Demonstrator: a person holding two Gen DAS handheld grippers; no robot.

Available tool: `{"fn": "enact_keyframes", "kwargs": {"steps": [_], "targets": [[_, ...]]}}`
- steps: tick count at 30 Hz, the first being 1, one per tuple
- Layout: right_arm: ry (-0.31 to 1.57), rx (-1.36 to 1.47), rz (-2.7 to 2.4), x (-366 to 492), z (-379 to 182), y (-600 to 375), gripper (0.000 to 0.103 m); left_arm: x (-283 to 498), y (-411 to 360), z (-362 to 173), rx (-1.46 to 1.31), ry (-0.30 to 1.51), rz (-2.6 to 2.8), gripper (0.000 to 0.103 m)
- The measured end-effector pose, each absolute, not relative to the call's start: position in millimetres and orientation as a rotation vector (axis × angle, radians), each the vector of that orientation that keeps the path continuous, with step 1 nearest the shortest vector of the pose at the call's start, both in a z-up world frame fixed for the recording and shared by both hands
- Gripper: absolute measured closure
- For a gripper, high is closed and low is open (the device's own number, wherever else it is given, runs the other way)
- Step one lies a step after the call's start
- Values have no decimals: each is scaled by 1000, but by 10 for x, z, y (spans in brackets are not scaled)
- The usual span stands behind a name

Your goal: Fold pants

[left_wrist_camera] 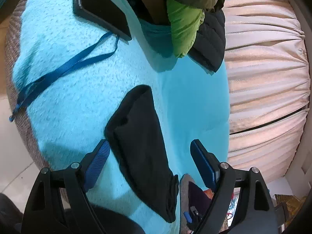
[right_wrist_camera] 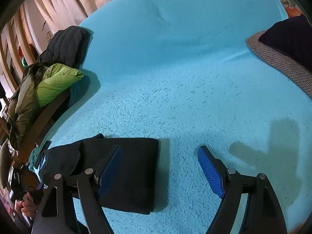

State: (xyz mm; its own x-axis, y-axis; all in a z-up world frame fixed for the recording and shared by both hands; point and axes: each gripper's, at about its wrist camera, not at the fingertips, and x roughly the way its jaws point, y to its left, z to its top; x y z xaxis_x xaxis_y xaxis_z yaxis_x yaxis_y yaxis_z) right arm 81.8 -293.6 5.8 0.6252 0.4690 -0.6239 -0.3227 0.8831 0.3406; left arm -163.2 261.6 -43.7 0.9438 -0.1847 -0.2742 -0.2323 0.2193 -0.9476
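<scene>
The black pants lie folded into a compact bundle on the turquoise fleece blanket. In the right wrist view the pants show as a neat rectangle low and left of centre. My left gripper is open and empty, with the bundle lying between its blue pads, not pinched. My right gripper is open and empty, its left finger above the bundle and its right finger over bare blanket.
A black tablet and a blue strap lie on the blanket. Green and black jackets are piled on a chair at the blanket's edge, also in the right wrist view. A dark cushion sits at right. Beige curtains hang behind.
</scene>
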Motion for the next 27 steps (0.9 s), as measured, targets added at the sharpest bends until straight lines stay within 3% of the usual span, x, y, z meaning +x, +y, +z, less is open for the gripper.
{"fn": "enact_keyframes", "kwargs": {"steps": [7, 15, 18, 20, 22, 27], "targets": [[767, 208, 457, 801, 62, -2941, 21, -1505, 2790, -521, -1446, 264, -17, 15], [774, 200, 461, 808, 57, -2916, 21, -1501, 2714, -491, -1428, 302, -54, 19], [770, 207, 460, 802, 62, -2934, 21, -1524, 2719, -488, -1408, 329, 13, 37], [771, 216, 459, 808, 59, -2950, 21, -1541, 2715, -503, -1382, 372, 75, 68], [772, 218, 459, 809, 56, -2953, 21, -1553, 2718, -529, -1356, 422, 129, 87], [770, 225, 460, 812, 52, -2963, 21, -1570, 2692, -518, -1295, 465, 163, 93]]}}
